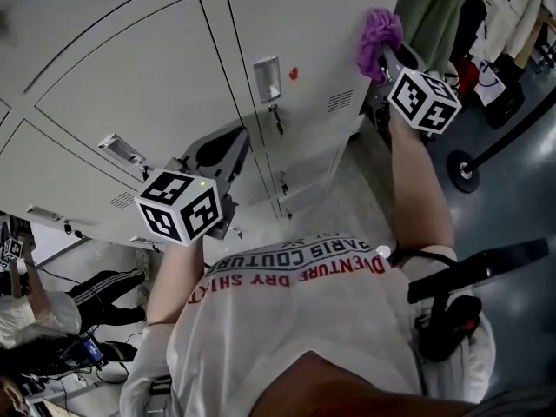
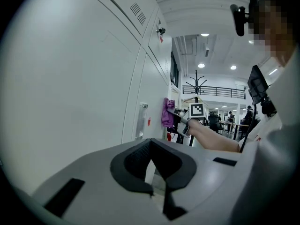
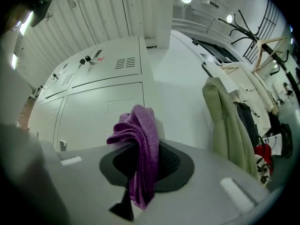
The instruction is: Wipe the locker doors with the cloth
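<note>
Nearest: a white printed T-shirt (image 1: 330, 320) fills the bottom of the head view.
Left tongs: the left gripper (image 1: 228, 142) hangs near the middle of the pale grey metal locker doors (image 1: 156, 85), its tips drawn together on nothing.
Right tongs: the right gripper (image 1: 382, 63) is clamped on a purple knitted cloth (image 1: 380, 37).
Cloth's place: at the outer edge of the rightmost door, near its upper corner, above the vent slots.
Handling: the cloth looks light, soft and floppy. It should fold under pressure and drag rather than slide.
Hold: a bunched middle pinch, as now, leaves a loose pad free for wiping.
Hard to tell: whether the cloth actually touches the door, and how much of it sits inside the jaws. The body cuts off the lowest doors.
</note>
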`<state>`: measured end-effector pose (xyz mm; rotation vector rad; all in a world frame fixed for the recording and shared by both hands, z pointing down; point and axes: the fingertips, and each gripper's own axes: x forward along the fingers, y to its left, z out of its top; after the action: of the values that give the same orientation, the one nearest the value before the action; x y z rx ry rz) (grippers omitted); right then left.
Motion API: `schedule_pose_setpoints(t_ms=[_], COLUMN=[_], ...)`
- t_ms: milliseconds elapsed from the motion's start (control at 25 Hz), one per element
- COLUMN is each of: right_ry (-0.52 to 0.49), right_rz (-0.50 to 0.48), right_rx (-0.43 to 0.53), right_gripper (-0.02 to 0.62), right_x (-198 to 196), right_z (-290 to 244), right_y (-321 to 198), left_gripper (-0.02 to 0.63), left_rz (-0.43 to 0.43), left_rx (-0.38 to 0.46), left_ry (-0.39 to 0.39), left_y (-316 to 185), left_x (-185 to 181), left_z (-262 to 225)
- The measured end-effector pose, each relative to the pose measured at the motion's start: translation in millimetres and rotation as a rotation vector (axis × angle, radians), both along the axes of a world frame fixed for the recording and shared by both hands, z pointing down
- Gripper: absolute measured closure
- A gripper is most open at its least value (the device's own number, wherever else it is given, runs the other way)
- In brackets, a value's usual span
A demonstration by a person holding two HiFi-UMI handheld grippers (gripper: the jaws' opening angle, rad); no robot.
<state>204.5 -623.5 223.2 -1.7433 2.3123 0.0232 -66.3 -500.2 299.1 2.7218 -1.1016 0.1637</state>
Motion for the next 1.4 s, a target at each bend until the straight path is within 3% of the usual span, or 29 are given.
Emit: schedule_pose_setpoints(t_ms=[280,560,1000,1240,1400], right_ry=[-0.04,-0.027,0.069,0.116,0.067], right_rz=[-0.075,-0.259,-0.467,-0.476,-0.459], right_rx=[0.057,0.123,0.045,0.01,-0.014], right_gripper=[0.554,0.554,0.554,0.554,0.554], right_x=[-18.5,-75.8,-165.3,-195.1,-197.3], right_z=[-2.6,-12.3,61.4,103.1,112.5], right_y=[25.5,70.1,86.0,68.3,54.5], left_gripper=[0.607,0.607,0.607,0.606,0.607], left_rz=[0.01,0.008,-0.01,-0.025,-0.034], left_rx=[0.013,0.009,-0.012,-0.013,-0.022], left_ry=[0.001,0.006,0.013,0.023,0.022], left_y=[8.9,11.7,15.5,10.5,6.8], left_x=[1.5,6.4,2.2,-4.2,-9.0], left_z=[4.6,2.6,13.2,15.0,20.1])
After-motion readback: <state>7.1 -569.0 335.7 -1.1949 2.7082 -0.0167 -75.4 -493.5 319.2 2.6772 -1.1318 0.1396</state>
